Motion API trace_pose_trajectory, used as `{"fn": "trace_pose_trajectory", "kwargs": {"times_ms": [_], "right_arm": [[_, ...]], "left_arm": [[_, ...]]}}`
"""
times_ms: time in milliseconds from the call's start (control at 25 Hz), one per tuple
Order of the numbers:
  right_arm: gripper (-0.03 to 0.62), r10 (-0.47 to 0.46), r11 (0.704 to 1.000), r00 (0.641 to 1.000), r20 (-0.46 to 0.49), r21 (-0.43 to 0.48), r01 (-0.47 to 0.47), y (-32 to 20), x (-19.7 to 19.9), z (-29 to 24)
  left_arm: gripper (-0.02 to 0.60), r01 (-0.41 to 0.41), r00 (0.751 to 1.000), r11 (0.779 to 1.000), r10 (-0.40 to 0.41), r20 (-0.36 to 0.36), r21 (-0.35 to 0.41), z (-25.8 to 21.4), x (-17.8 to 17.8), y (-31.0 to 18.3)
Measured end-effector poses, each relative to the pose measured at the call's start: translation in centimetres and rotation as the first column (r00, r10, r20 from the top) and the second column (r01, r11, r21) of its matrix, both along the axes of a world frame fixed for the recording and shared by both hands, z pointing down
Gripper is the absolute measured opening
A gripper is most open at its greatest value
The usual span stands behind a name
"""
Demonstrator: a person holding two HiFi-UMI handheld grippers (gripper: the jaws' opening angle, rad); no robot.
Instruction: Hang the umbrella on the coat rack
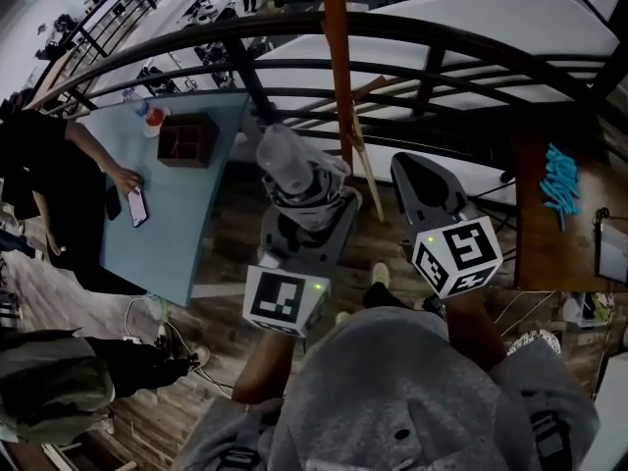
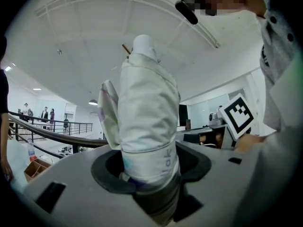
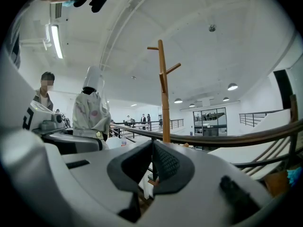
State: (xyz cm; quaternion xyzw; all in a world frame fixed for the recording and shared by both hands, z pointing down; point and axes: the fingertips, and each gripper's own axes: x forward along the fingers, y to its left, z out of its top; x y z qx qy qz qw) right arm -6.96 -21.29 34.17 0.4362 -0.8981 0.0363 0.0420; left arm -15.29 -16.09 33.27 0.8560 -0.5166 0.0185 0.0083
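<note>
A folded white umbrella [image 1: 289, 168] with faint pink marks stands upright in my left gripper [image 1: 299, 202], which is shut on its lower end. In the left gripper view the umbrella [image 2: 147, 112] fills the middle, pinched between the jaws of the left gripper [image 2: 150, 175]. The wooden coat rack [image 1: 339, 67] rises just beyond both grippers, its pole between them. My right gripper [image 1: 420, 173] is shut with nothing in it, to the right of the pole. In the right gripper view the coat rack [image 3: 164, 93] stands straight ahead above the right gripper [image 3: 152, 167], with the umbrella [image 3: 91, 109] at left.
A black curved railing [image 1: 442, 42] runs behind the rack, with a lower floor beyond. A blue table [image 1: 186, 214] at left carries a brown box [image 1: 186, 137]; a person's hand [image 1: 126, 180] rests by a phone there. A wooden table [image 1: 535, 234] with blue items stands at right.
</note>
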Motion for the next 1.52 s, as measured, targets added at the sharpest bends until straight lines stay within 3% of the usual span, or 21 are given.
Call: {"fn": "trace_pose_trajectory", "kwargs": {"times_ms": [680,1120,1360,1520], "right_arm": [[0.028,-0.016,1.0,0.999,0.029,-0.012,0.017,-7.9,2.5,0.6],[0.028,-0.045,0.999,0.998,0.037,0.009,0.045,-10.4,2.8,0.5],[0.028,-0.061,0.998,0.997,0.049,0.016,0.061,-12.5,3.7,0.2],[0.028,-0.079,0.997,0.995,0.057,0.019,0.078,-13.5,4.8,0.0]], "left_arm": [[0.249,0.012,1.0,1.0,-0.012,0.002,-0.005,-0.1,2.8,-7.8],[0.249,0.024,0.999,1.0,-0.025,0.029,0.016,-0.2,3.2,-10.1],[0.249,0.022,1.0,0.999,-0.022,-0.005,0.031,-1.9,4.3,-12.0],[0.249,0.011,1.0,0.998,-0.012,0.016,0.057,-3.6,5.1,-12.6]]}}
